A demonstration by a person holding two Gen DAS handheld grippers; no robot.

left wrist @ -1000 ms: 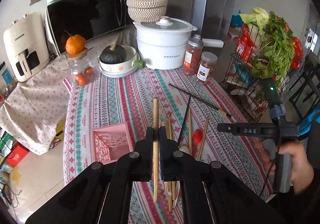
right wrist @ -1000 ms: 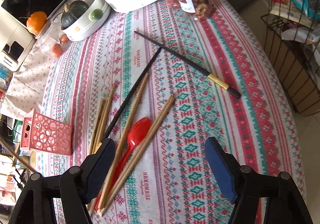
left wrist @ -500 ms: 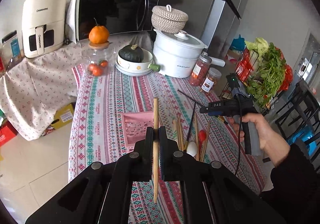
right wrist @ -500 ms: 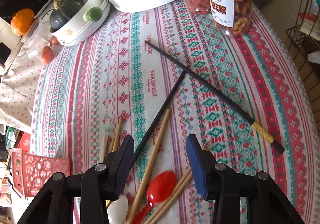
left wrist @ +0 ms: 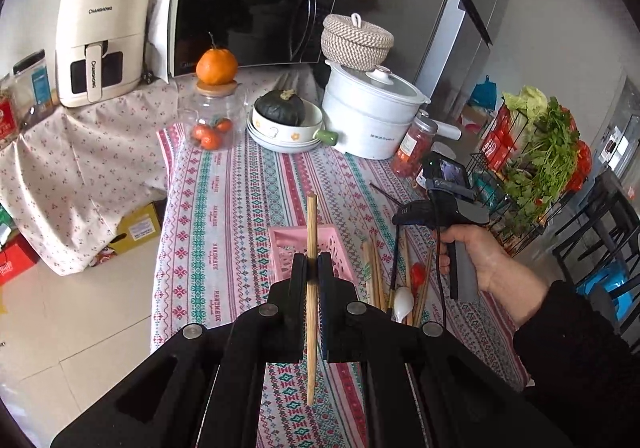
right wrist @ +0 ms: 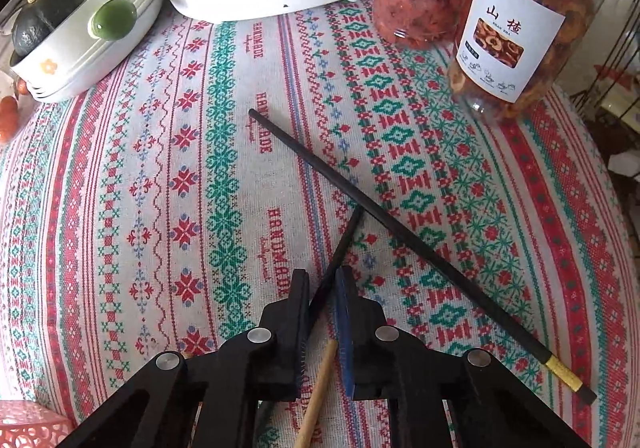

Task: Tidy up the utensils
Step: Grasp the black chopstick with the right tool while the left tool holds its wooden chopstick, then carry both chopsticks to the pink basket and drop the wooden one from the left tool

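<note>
The left gripper (left wrist: 313, 268) is seen clenched on a wooden chopstick (left wrist: 311, 288), which is held upright at the centre of the left wrist frame, its upper end rising above the fingertips and its lower end hanging below them. Just behind it, a pink basket (left wrist: 288, 244) is set on the patterned tablecloth (left wrist: 224, 208). To the right of the basket, a bundle of wooden chopsticks (left wrist: 374, 276) is laid beside a red spoon (left wrist: 418, 272) and a white spoon (left wrist: 403, 302). The right gripper (right wrist: 322, 288) is shown lower centre in its own view, its fingers drawn nearly together around a short black chopstick (right wrist: 342, 248) that lies on the cloth; whether the pads are actually pressing it cannot be told. A second wooden chopstick (right wrist: 318, 396) is seen beneath the fingers at the bottom of that frame. A longer black chopstick with a gold band (right wrist: 400, 232) is stretched diagonally from centre to lower right, its shaft just beside the tip of the short one. In the left wrist view the right hand (left wrist: 484, 260) is pictured at right of centre, wrapped around the gripper's handle. Further back, a white pot (left wrist: 368, 120), a squash in a bowl (left wrist: 280, 110), two jars of dried fruit (right wrist: 520, 20) and a microwave (left wrist: 248, 20) are arranged across the upper half.
</note>
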